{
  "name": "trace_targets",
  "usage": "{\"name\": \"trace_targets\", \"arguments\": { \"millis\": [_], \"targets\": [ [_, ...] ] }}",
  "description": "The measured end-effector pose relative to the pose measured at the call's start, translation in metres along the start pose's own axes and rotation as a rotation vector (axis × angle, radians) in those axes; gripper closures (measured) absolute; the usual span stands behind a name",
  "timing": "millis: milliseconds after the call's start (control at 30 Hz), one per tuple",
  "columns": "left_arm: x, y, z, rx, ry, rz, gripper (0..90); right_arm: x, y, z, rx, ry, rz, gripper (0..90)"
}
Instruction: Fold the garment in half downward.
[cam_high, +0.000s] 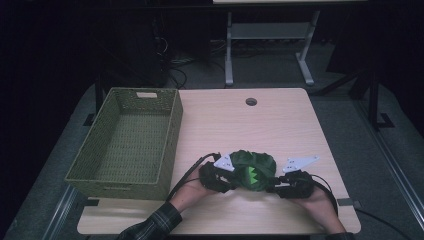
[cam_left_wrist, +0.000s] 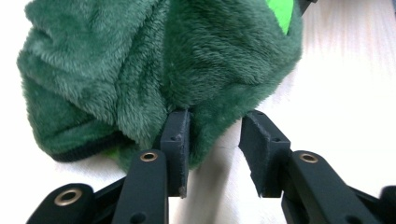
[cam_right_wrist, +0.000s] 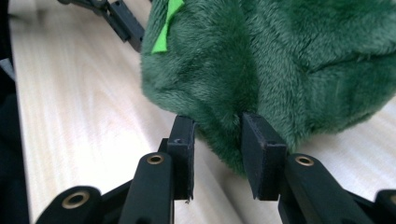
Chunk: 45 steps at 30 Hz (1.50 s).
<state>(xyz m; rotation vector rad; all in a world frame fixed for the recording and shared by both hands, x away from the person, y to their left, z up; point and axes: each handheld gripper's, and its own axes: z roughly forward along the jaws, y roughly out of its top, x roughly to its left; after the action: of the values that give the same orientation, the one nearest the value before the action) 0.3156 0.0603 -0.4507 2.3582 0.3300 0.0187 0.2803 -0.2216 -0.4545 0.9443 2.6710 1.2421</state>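
Release step: near the table's (cam_high: 280, 120) front edge I hold both grippers, left (cam_high: 231, 181) and right (cam_high: 272, 186), jaws parted beside the bundled green plush garment (cam_high: 252, 167); next, retreat or regrip toward the basket (cam_high: 169, 145).

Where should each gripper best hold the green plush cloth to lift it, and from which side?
Grip the green plush cloth at its two outer folded edges, left gripper from its left, right gripper from its right. The bundle is soft and bunched; those edges already lie between the open jaws, probably thin enough to pinch.
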Motion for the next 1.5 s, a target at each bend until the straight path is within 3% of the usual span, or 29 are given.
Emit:
{"name": "trace_targets", "arguments": {
  "millis": [200,333,533,633,833,1033,1200,1500],
  "targets": [
    [-0.006,-0.003,-0.014,-0.021,-0.016,-0.013,55.0,0.008,-0.004,-0.007,-0.005,0.004,-0.007,64.1],
    [-0.01,-0.008,-0.021,-0.018,-0.016,-0.023,55.9,0.012,-0.008,-0.013,-0.001,0.006,-0.004,63.9],
    [-0.008,-0.002,-0.03,-0.062,-0.005,-0.044,76.9,0.013,-0.006,-0.028,-0.069,-0.015,-0.001,84.6],
    [-0.004,0.008,-0.03,-0.084,0.007,-0.058,87.0,0.01,0.002,-0.03,-0.09,-0.045,-0.008,89.5],
    [0.012,0.025,-0.023,-0.106,0.06,-0.065,89.6,0.003,0.019,-0.022,-0.109,-0.08,-0.01,89.9],
    [0.027,0.02,-0.001,-0.021,0.08,-0.082,89.7,-0.014,0.02,0.002,-0.038,-0.109,-0.009,90.0],
    [0.031,0.015,0.014,0.026,0.08,-0.078,89.7,-0.018,0.014,0.018,0.033,-0.104,0.003,90.0],
    [0.031,0.011,0.019,0.03,0.08,-0.088,89.7,-0.015,0.005,0.021,0.061,-0.1,0.003,90.0]
  ]
}}
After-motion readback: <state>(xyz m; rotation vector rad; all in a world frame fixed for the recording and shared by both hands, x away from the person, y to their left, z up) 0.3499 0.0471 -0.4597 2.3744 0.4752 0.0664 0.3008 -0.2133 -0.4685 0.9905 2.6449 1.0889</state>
